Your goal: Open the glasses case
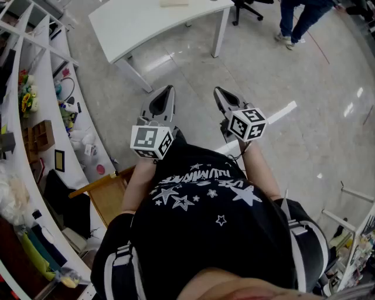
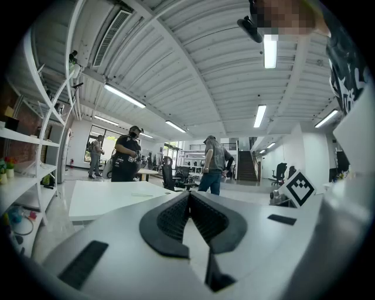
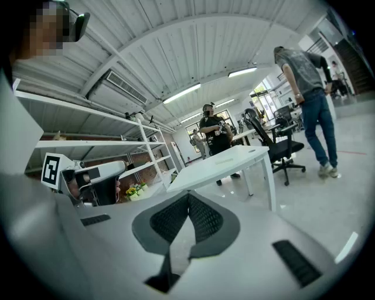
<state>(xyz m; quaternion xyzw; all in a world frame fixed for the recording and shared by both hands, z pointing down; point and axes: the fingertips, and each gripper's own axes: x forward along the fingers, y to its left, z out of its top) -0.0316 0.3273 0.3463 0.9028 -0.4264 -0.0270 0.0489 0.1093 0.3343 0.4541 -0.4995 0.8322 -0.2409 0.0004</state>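
left gripper (image 1: 166, 92): ribbed black jaws clenched, empty | right gripper (image 1: 218, 92): likewise clenched, empty | curved white table (image 1: 140, 23) ahead of both

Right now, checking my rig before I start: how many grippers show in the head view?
2. The left gripper sits centre-left, the right gripper centre-right, both shut and empty. None appears hidden.

The only thing that could be the glasses case (image 1: 174, 2) is a small, pale cream piece on the white desk (image 1: 146, 23) across the room. It lies low and flat by itself, well back from the desk's curved near edge and roughly midway along its length. It is too small to tell whether it is shut.
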